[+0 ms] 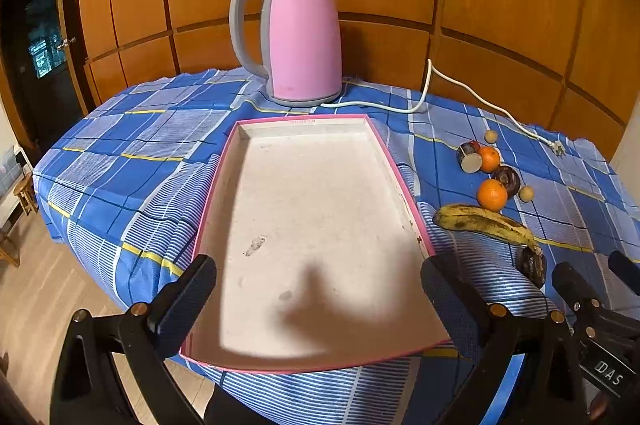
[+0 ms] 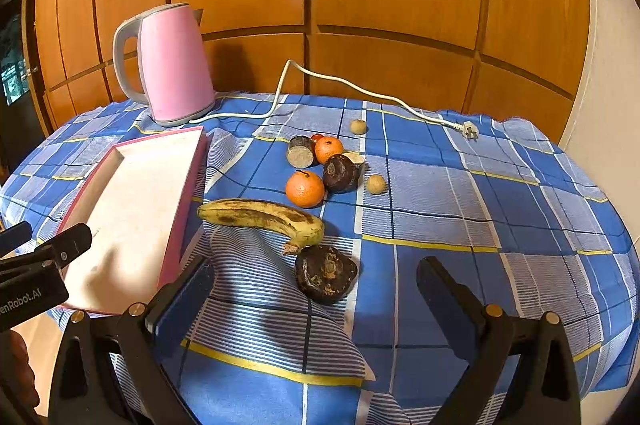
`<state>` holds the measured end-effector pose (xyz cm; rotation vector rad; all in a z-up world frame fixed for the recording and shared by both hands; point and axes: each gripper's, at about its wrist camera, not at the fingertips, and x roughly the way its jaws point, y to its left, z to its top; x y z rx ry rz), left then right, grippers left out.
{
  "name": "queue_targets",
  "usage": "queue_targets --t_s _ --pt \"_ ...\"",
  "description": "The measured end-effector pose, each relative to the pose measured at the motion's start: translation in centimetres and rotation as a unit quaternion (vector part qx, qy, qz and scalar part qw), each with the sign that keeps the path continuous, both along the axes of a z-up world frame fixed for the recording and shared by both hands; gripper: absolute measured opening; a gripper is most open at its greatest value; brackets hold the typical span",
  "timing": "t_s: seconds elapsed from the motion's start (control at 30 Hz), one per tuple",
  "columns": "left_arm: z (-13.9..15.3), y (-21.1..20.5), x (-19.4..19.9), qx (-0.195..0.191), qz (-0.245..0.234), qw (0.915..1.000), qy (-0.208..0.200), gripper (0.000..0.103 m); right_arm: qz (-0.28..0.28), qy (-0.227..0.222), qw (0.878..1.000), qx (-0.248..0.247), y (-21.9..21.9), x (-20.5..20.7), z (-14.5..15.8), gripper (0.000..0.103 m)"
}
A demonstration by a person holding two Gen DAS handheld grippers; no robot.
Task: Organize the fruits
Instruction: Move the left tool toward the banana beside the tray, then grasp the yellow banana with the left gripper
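Beyond the shallow pink-rimmed white tray (image 1: 320,225), a pink electric kettle (image 1: 300,37) is standing; beside the tray, a spotted yellow banana (image 2: 260,217) is lying. Both the left gripper (image 1: 320,289) and the right gripper (image 2: 316,289) are gaping wide, holding nothing.

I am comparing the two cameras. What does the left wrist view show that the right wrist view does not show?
Only the left wrist view: the whole tray floor, bare.

Only the right wrist view: the whole dark fruit beside the banana stem.

Both: pink kettle, two oranges, white plug, both grippers with jaws open and nothing between them.
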<state>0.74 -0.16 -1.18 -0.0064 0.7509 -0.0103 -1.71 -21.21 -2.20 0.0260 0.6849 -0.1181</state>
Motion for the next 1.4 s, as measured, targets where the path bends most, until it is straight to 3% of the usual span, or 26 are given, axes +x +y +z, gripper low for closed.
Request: queue_targets --t_s 0.37,0.5,0.93,1.07,1.4 --pt "-0.1 -0.7 0.3 0.0 -0.014 0.9999 0.006 0.103 -0.005 0.015 1.0 0.012 -0.9 0.2 -0.3 0.103" --pt "-0.4 -0.8 0.4 -0.019 -0.034 0.9992 0.01 0.103 -0.012 0.012 1.0 0.011 -1.7 0.2 -0.4 0.103" --pt "-0.9 -2.4 0.6 -0.015 -0.093 0.9952 0.027 0.103 0.011 0.026 0.998 0.053 -3.2 0.4 -1.4 0.103" --pt "-0.8 -2.1 0.6 -0.037 -0.107 0.9931 0.033 0.103 -0.001 0.028 0.998 0.055 -4.0 0.3 -1.6 0.103" --pt "-0.4 -3.4 1.7 -0.049 -0.152 0.986 0.047 0.103 -0.055 0.049 0.996 0.055 -8.0 -0.5 -2.3 0.103"
